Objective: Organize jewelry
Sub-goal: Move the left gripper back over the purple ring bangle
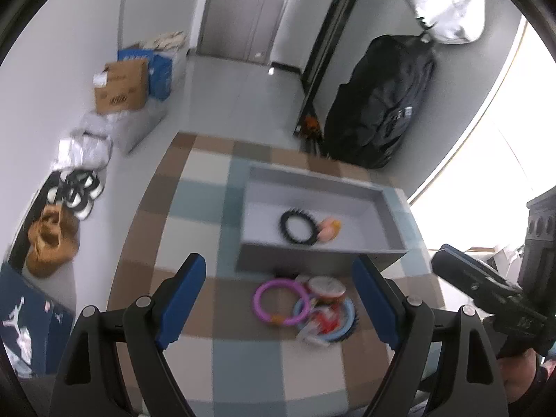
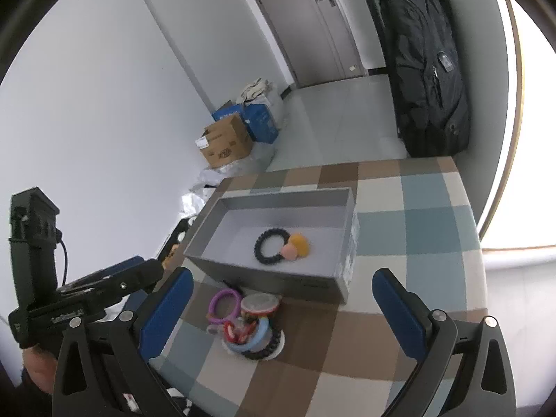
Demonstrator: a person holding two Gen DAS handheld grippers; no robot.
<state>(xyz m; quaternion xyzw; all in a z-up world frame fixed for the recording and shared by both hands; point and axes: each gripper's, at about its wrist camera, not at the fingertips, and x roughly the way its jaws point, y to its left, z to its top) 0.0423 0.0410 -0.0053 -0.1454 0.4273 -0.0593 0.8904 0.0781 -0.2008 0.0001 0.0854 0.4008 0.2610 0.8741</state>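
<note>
Both claws, left claw (image 1: 279,304) and right claw (image 2: 283,307), gape empty over the tangled ring pile (image 2: 245,326) at lower centre; I risk snagging several rings together.

pile (image 2: 248,326): items overlap, perhaps bangles | left view: motion-blurred | orange piece (image 2: 299,245): unidentifiable

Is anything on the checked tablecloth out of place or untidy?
Yes. Only the black spiky ring and two soft round pieces are in the grey shallow box. The purple ring, blue ring and other pieces lie in a mixed heap in front of it, overlapping. Nothing looks broken.
</note>
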